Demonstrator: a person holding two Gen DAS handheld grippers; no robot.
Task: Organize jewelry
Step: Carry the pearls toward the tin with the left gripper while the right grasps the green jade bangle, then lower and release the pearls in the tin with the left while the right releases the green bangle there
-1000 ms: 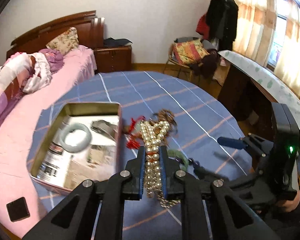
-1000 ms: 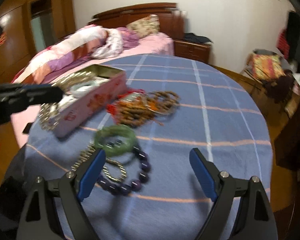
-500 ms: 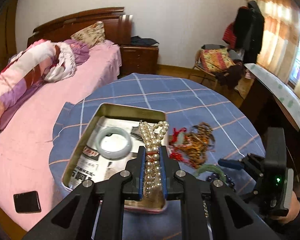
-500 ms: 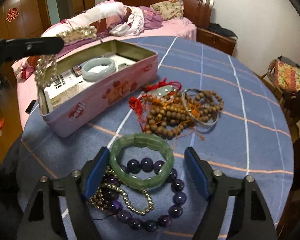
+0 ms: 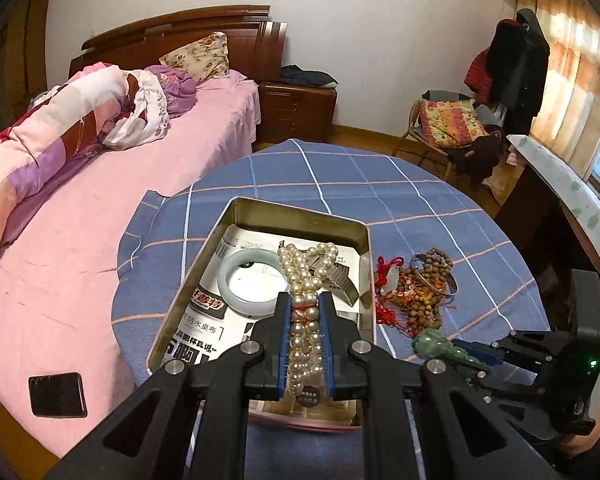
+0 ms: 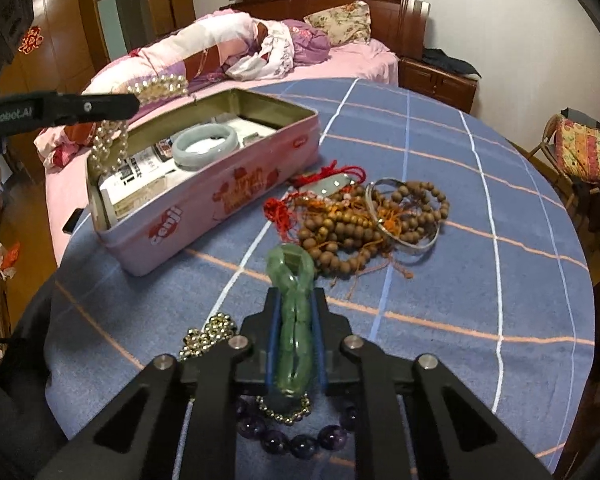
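The left gripper (image 5: pixel 304 344) clamps the pearl necklace (image 5: pixel 306 276) directly above the open tin (image 5: pixel 364 280), strand dangling lengthwise, while the right gripper (image 6: pixel 295 344) is closing on the green bracelet (image 6: pixel 293 304) beside the tin.

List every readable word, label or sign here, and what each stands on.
"enRobot.AI", first letters cut off: side of the left hand-held gripper.
"cenji", uncertain: red logo on the pink tin.
Bold Chinese headlines on the newspaper lining the tin: partly hidden.
Red ornament on the wardrobe: too blurred.
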